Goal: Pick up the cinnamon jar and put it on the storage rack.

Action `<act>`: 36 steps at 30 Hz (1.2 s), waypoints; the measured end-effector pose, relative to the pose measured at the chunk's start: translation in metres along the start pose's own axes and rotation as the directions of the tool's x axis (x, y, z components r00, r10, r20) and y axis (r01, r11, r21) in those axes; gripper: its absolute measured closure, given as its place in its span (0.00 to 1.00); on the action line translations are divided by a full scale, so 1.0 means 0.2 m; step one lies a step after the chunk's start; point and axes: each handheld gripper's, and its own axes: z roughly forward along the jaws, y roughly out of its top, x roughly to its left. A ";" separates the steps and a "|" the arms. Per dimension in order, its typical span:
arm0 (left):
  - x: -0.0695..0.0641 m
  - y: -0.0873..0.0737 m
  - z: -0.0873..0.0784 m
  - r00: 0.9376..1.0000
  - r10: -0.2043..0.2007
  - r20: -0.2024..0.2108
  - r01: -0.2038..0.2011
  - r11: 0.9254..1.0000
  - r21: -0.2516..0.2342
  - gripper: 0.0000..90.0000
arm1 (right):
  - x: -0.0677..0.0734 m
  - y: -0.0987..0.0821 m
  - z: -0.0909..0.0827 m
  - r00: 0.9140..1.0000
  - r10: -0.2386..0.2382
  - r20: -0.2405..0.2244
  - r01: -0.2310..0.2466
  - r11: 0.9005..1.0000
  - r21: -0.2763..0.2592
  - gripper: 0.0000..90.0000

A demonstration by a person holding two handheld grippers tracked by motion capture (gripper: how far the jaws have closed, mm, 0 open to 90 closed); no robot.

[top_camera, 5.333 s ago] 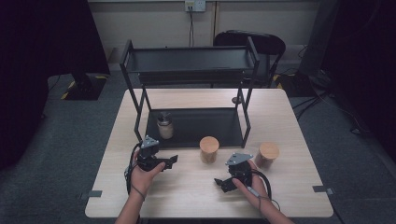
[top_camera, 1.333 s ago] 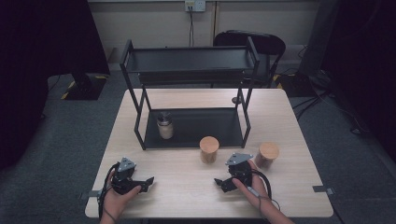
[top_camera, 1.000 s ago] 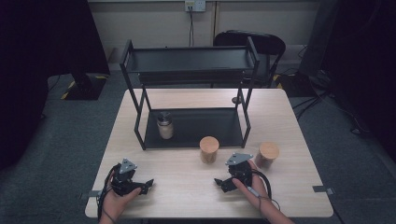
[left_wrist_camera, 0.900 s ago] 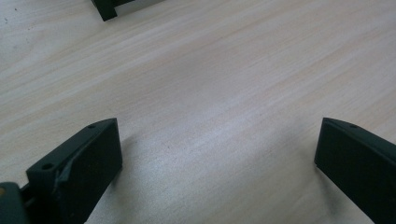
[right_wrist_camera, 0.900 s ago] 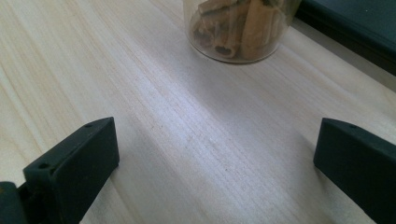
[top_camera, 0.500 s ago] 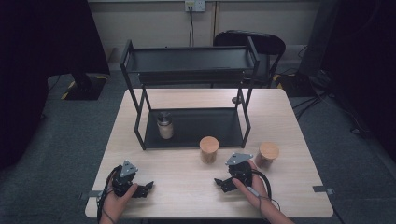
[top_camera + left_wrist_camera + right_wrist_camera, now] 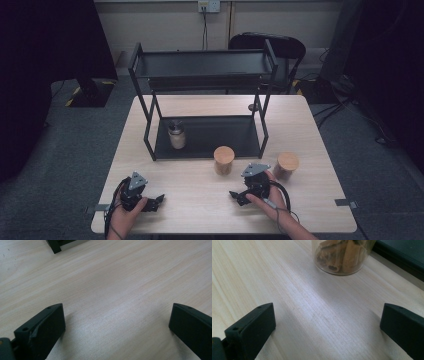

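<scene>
My left gripper (image 7: pixel 156 200) rests open near the table's front left edge, its jaws wide over bare wood (image 7: pixel 117 322). My right gripper (image 7: pixel 235 196) sits open at the front right, jaws spread and empty (image 7: pixel 327 327). A clear jar with a wooden lid (image 7: pixel 223 159) stands just beyond the right gripper; in the right gripper view its base shows brown sticks inside (image 7: pixel 340 256). A second wooden-lidded jar (image 7: pixel 286 165) stands to the right of that hand. A small jar with a dark lid (image 7: pixel 176 134) stands on the lower shelf of the black rack (image 7: pixel 145 135).
The black two-tier metal rack takes up the table's middle and back; its upper shelf (image 7: pixel 205 65) is bare. A rack foot (image 7: pixel 55 246) shows in the left gripper view. A chair (image 7: pixel 270 47) stands behind the table. Cables trail from both grippers.
Since 5.3 s ago my left gripper has drawn back from the table's middle to the front left edge. Over the last second it barely shifted. The right gripper and the jars stayed put.
</scene>
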 end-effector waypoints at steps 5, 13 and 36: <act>0.00 0.00 0.00 1.000 0.000 0.000 0.000 1.000 0.000 0.00 | -0.01 0.00 0.00 1.000 -0.009 -0.009 0.010 1.000 0.003 0.00; 0.00 0.00 0.00 1.000 0.001 0.000 -0.001 1.000 0.000 0.00 | -0.02 0.02 0.00 1.000 -0.017 0.000 0.017 1.000 0.015 0.01; 0.00 0.00 0.00 1.000 0.001 0.000 -0.001 1.000 0.000 0.00 | -0.08 0.17 0.05 0.999 0.033 0.025 -0.031 0.997 -0.067 0.03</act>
